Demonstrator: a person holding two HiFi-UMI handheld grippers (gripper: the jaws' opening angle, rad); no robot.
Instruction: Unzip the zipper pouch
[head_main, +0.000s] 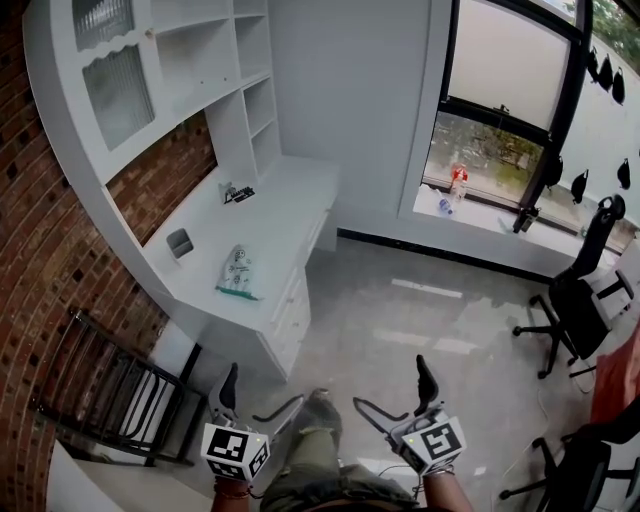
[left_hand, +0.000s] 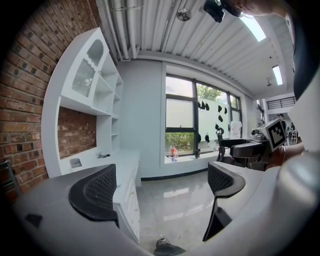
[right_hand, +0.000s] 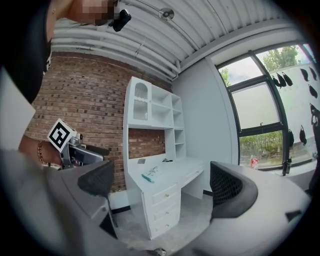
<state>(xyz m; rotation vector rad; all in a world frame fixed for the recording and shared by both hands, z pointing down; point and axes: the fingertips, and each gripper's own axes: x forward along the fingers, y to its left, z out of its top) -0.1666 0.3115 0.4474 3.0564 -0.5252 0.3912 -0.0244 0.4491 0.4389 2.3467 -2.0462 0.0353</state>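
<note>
Square black-and-white markers are seen on the cube of each gripper, and no other print can be read: whatever is printed on the zipper pouch (head_main: 237, 272) is too small to make out. The pouch is laid flat on a white desk (head_main: 290, 215), toward its front edge, pale with a green strip along its near side. A small grey holder (head_main: 180, 242) is set behind it near the brick wall (head_main: 40, 250), and some small dark items (head_main: 238, 193) are left further along the top. Drawers (head_main: 292, 318) are fitted under the desk, and a white shelf unit (head_main: 190, 60) is built above it. A glossy grey floor (head_main: 420, 310) is spread below, a large window (head_main: 500, 90) is set in the far wall with a red-capped bottle (head_main: 457, 183) on its sill, and black office chairs (head_main: 575, 300) are parked at the right.

The left gripper (head_main: 258, 398) and the right gripper (head_main: 395, 392) are held low, over the floor, well apart from the desk and the pouch. Both sets of jaws are spread wide, with nothing caught between them.
</note>
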